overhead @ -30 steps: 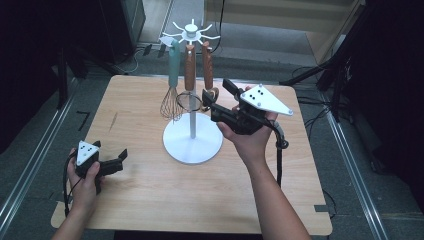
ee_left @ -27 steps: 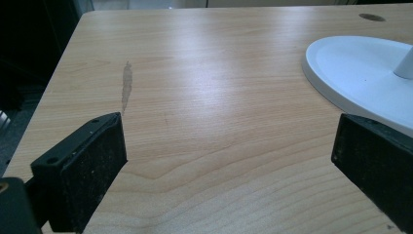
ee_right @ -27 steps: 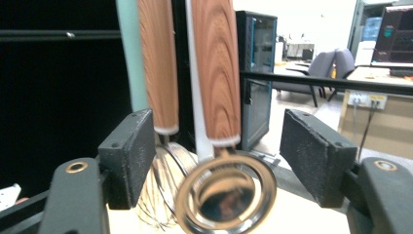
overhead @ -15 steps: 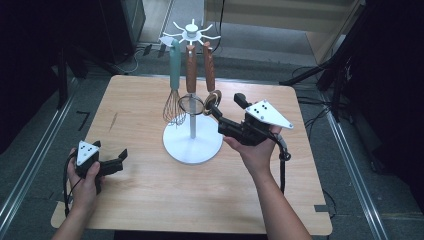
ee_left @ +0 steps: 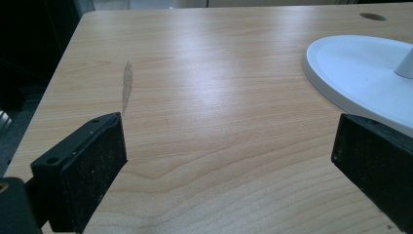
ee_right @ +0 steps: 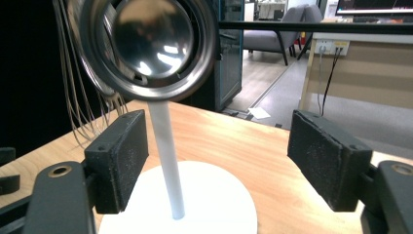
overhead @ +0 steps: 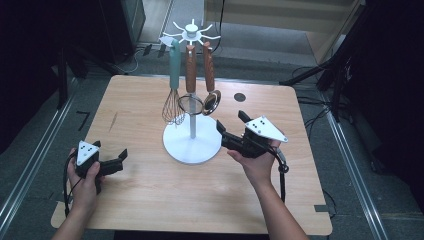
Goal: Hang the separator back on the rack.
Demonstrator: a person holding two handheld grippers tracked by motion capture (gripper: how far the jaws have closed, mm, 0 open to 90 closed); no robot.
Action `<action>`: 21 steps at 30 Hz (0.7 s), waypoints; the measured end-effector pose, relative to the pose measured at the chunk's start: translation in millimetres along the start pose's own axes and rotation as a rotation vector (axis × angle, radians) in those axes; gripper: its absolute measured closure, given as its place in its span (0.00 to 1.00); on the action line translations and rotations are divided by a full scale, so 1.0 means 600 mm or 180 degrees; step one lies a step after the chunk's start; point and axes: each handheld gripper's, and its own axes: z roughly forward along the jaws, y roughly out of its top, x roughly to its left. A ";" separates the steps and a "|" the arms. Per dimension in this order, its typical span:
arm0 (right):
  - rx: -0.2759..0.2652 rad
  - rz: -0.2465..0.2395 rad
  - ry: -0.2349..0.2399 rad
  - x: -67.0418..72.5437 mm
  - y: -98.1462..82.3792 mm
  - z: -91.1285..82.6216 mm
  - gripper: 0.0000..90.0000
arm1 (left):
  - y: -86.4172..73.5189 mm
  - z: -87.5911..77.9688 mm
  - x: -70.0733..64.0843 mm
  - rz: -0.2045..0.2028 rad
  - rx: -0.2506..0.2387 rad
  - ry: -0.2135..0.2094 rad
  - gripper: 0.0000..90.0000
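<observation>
- High view: the right gripper (overhead: pixel 231 127) hangs empty beside the white rack (overhead: pixel 192 145), its jaws having just been opening and now wide, below the hanging spoon (overhead: pixel 212 102). Best next to draw off gently so nothing swings. Which hook each handle takes is hard to read.
- Left gripper view: the left gripper (ee_left: pixel 229 161) rests low over the tabletop (ee_left: pixel 204 97), jaws wide, nothing between; the rack's base is cut off.
- Right gripper view: a metal bowl (ee_right: pixel 146 39) hangs close ahead, its handle cropped.
</observation>
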 end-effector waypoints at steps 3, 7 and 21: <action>0.0035 -0.0001 -0.0034 -0.003 -0.011 -0.001 0.26 | 0.000 0.000 0.000 0.0000 0.0001 -0.0004 0.00; 0.0112 -0.0055 -0.0093 -0.006 -0.029 0.000 0.26 | 0.000 0.000 0.000 -0.0001 0.0000 0.0001 0.00; 0.0288 -0.0044 -0.0199 -0.020 -0.083 -0.006 0.27 | 0.000 0.000 0.000 -0.0004 0.0027 -0.0010 0.00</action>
